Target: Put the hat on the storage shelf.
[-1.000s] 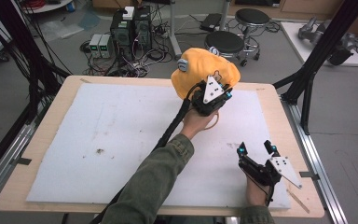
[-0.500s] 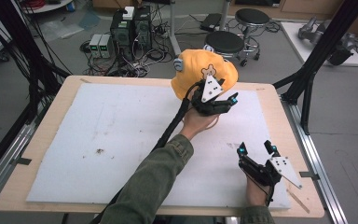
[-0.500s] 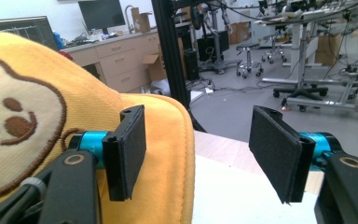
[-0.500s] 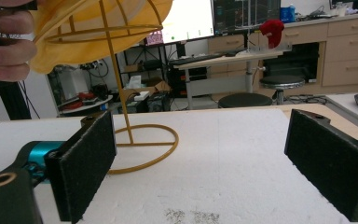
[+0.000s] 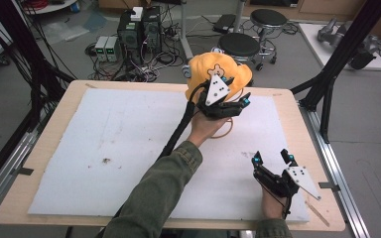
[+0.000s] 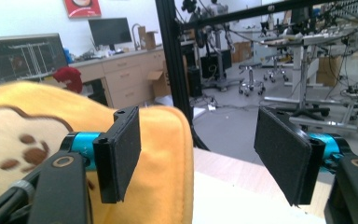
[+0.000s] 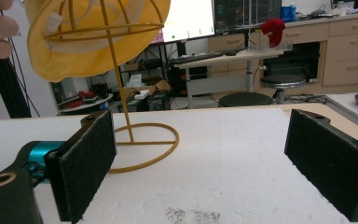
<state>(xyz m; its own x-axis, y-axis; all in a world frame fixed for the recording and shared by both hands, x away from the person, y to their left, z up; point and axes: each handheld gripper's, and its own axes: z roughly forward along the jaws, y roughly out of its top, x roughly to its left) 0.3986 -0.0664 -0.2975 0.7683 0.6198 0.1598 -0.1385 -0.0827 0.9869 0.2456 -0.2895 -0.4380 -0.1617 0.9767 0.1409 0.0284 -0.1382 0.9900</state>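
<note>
A yellow hat [image 5: 203,69] with a bear patch rests on a gold wire stand [image 5: 226,130] at the table's far middle. My left gripper [image 5: 238,91] is open at the hat's near right side. In the left gripper view the hat [image 6: 168,154] lies behind the left jaw and the gap between the jaws [image 6: 196,158] holds nothing. My right gripper [image 5: 271,157] is open low over the near right of the mat. Between its jaws [image 7: 196,163] I see only bare foam, with the stand's ring [image 7: 142,144] and the hat [image 7: 93,32] farther off.
A white foam mat [image 5: 129,148] covers the wooden table [image 5: 44,148]. Black frame posts [image 5: 327,84] stand at the right and left edges. Stools [image 5: 239,45] and electronics [image 5: 129,34] sit on the floor beyond the far edge.
The left gripper has turned and shifted slightly at the hat's near side, and the hat has moved a little on its stand. The right gripper has stayed put.
</note>
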